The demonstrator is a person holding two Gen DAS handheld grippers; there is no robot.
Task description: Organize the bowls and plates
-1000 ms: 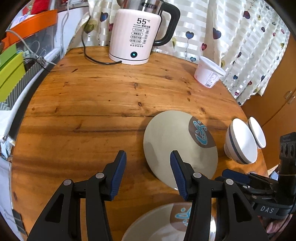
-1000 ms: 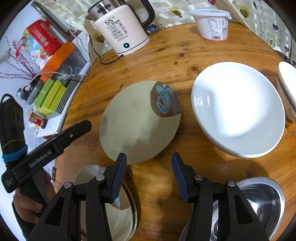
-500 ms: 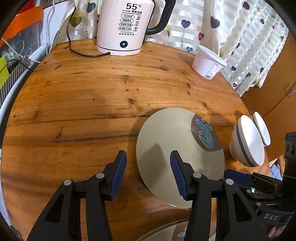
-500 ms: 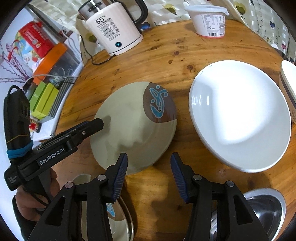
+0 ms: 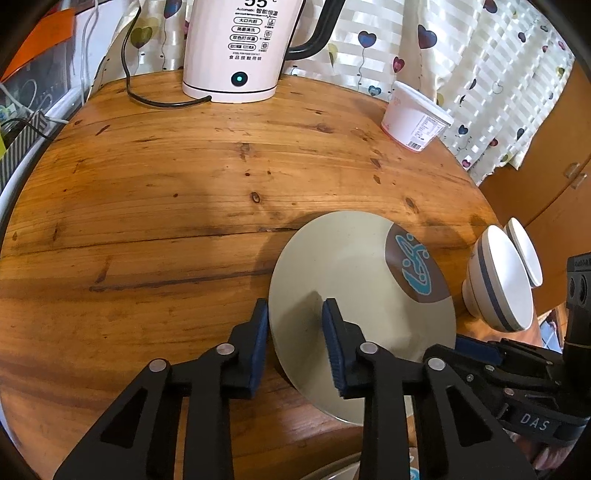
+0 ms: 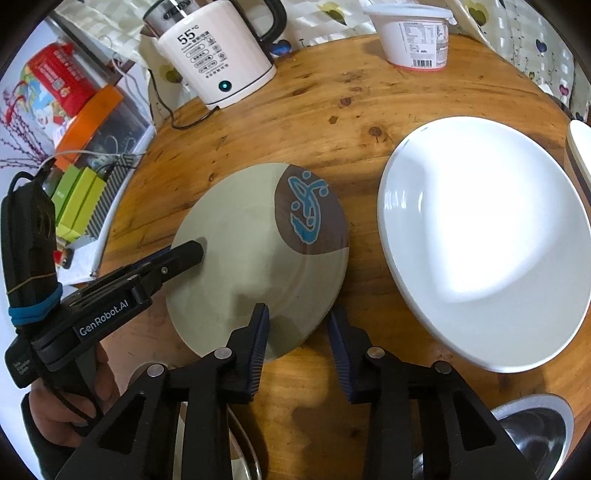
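A beige plate with a brown patch and blue fish [image 5: 362, 295] [image 6: 258, 251] lies on the round wooden table [image 5: 147, 206]. My left gripper [image 5: 293, 338] straddles its left rim, one finger under or beside the edge, one over the plate; the jaws are partly closed with a gap. It shows in the right wrist view [image 6: 184, 254] reaching onto the plate. My right gripper [image 6: 297, 339] straddles the plate's near rim, jaws partly closed, still apart. A large white plate [image 6: 487, 236] lies to the right. Two striped white bowls [image 5: 498, 280] stand at the table's right edge.
A white kettle [image 5: 240, 48] [image 6: 214, 55] with its cord stands at the back, a white tub [image 5: 413, 118] [image 6: 417, 33] at the back right. A steel bowl [image 6: 532, 439] and another fish plate [image 6: 236, 454] lie near me. Boxes [image 6: 77, 199] crowd the left.
Both grippers have moved forward onto the fish plate's rim and narrowed their jaws around it. The plate has not visibly lifted.
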